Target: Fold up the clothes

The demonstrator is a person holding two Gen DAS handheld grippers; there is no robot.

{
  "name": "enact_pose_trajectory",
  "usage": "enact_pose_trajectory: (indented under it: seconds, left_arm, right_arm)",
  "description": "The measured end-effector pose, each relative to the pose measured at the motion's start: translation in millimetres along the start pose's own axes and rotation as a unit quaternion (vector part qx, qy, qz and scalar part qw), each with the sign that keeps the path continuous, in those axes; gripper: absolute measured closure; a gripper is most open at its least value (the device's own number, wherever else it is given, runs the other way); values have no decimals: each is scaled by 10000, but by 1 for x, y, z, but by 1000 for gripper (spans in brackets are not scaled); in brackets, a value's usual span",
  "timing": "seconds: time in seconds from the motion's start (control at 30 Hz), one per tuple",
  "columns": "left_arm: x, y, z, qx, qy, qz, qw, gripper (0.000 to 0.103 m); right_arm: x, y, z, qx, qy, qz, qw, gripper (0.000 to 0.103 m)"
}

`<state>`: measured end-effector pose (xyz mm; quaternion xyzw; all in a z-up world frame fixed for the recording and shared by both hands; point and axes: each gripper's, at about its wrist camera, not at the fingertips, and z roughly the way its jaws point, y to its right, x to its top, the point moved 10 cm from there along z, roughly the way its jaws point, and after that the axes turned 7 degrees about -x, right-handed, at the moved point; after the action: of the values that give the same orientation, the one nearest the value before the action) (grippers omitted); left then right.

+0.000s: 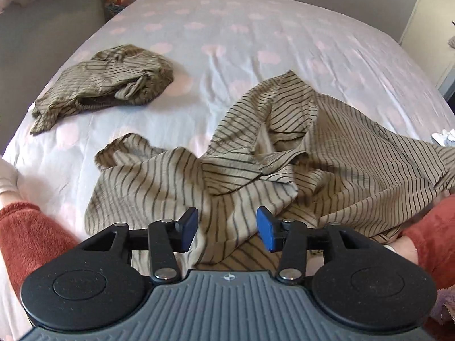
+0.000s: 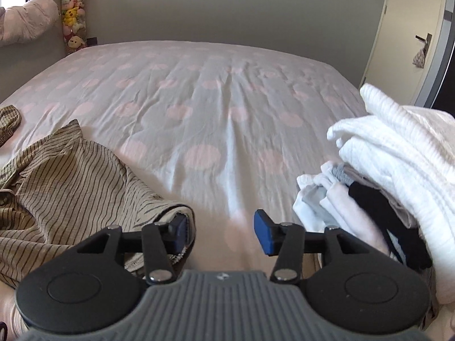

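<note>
Bed [image 2: 216, 91] fills both views. Striped shirt [image 1: 284, 153] sprawls rumpled across its near edge, twelve o'clock of my left gripper [image 1: 227, 228]; judging by its draping, it is thin, limp and light, best pinched at a hem or shoulder seam. Darker striped garment [image 1: 108, 79] sits bunched at ten o'clock. White pile [image 2: 398, 153] lies at two o'clock of my right gripper [image 2: 224, 231]. Both grippers hover low, spread wide, empty.

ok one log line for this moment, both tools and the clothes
left tool open over striped shirt | right tool open at shirt edge | second striped garment bunched | white pile waiting
</note>
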<state>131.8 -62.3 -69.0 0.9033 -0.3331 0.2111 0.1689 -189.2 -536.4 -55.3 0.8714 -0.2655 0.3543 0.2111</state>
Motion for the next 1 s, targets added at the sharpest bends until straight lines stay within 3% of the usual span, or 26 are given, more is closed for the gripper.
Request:
enact_pose_trajectory:
  seconds: [0.3,0.63,0.8,1.0]
  left_arm:
    - [-2,50,50,-458,-240,331,9981,56]
    - [7,47,96,-116,-367,171,9991,56]
    - [10,44,103,-140,-397,59,9991,56]
    - [12,43,110,-190,-429,-24,9989,56]
  right_arm:
    - [12,6,-14,-174,-133,-751,9969,28]
    - [-5,22,-25,-48,-666,-1223,9902,27]
    - [-11,23,-28,93,-916,-1405,9858,25]
    - [-27,7,-24,596,-1348,-1410,9790,25]
